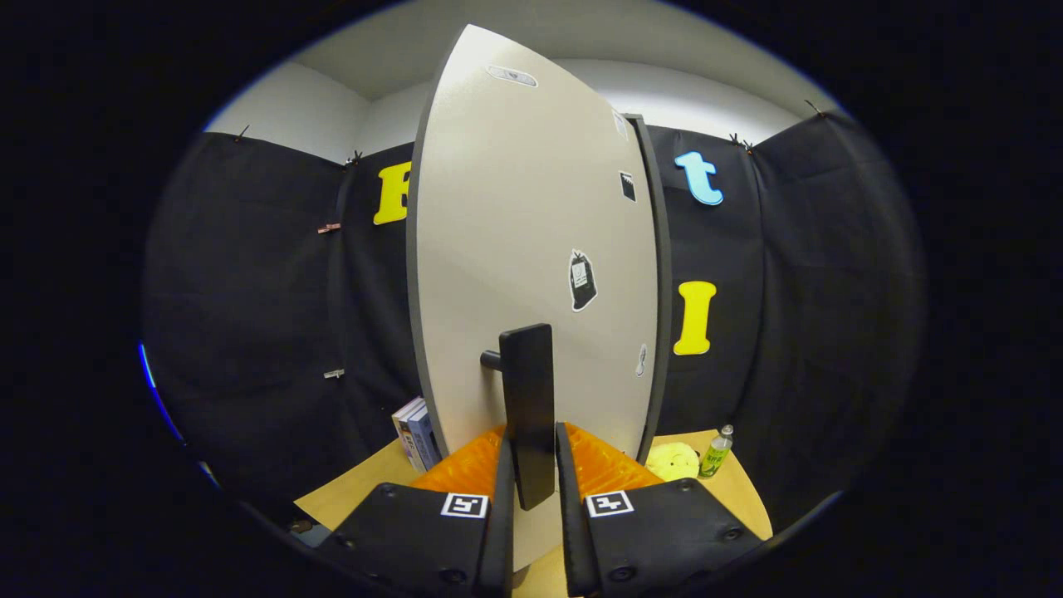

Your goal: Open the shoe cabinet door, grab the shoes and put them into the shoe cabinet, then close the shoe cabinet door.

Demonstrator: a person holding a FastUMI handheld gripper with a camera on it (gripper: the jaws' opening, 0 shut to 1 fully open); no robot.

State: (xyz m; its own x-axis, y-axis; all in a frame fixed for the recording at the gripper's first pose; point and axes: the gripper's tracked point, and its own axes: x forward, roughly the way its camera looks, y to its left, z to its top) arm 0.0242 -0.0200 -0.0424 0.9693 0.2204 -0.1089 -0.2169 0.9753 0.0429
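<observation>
A pale cabinet door (531, 241) with a dark edge rises right ahead of me, swung partway out from the dark cabinet frame (660, 274). Its black bar handle (529, 407) stands upright on a short peg. My gripper (530, 473) is shut on this handle, a finger pressing on each side of its lower part. Small dark stickers dot the door face. No shoes are in sight.
Light wooden table (357, 490) under the cabinet. A few books (418, 432) lean left of the door. A yellow plush toy (673, 461) and a small green bottle (716, 453) sit to the right of the cabinet. Black cloth walls surround the booth.
</observation>
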